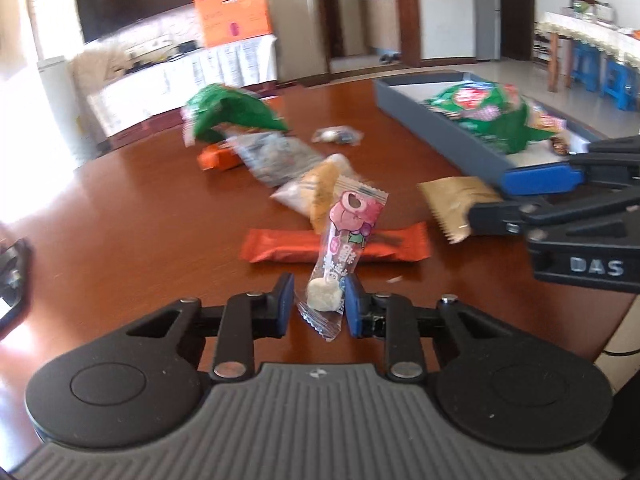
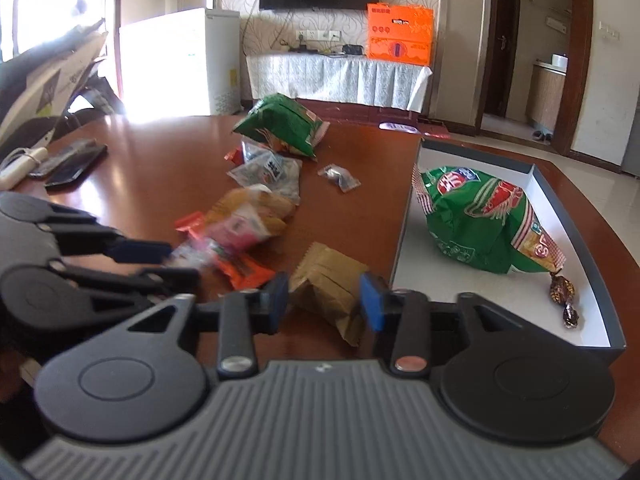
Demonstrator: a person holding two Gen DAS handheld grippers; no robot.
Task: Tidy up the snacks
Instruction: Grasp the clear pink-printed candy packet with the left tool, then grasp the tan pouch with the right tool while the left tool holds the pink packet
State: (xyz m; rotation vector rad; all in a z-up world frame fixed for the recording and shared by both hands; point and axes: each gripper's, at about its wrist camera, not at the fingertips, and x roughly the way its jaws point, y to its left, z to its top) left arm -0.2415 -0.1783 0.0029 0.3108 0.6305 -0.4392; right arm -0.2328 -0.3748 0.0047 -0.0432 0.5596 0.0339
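My left gripper (image 1: pixel 319 304) is shut on a pink candy packet (image 1: pixel 344 240), which stands up between the pads above an orange bar (image 1: pixel 336 245) on the wooden table. My right gripper (image 2: pixel 325 299) is shut on a brown snack packet (image 2: pixel 326 286), seen also in the left wrist view (image 1: pixel 452 204), just left of the grey tray (image 2: pixel 404 232). The tray holds a green chip bag (image 2: pixel 480 224) and wrapped candies (image 2: pixel 564 292). The left gripper shows blurred at the left of the right wrist view (image 2: pixel 164 260).
Loose snacks lie mid-table: a green bag (image 2: pixel 284 124), a clear grey packet (image 2: pixel 272 172), a yellow packet (image 2: pixel 252 208), a small wrapped sweet (image 2: pixel 340 178). Phones (image 2: pixel 68 164) lie at the table's left. The table's edge is close on the right.
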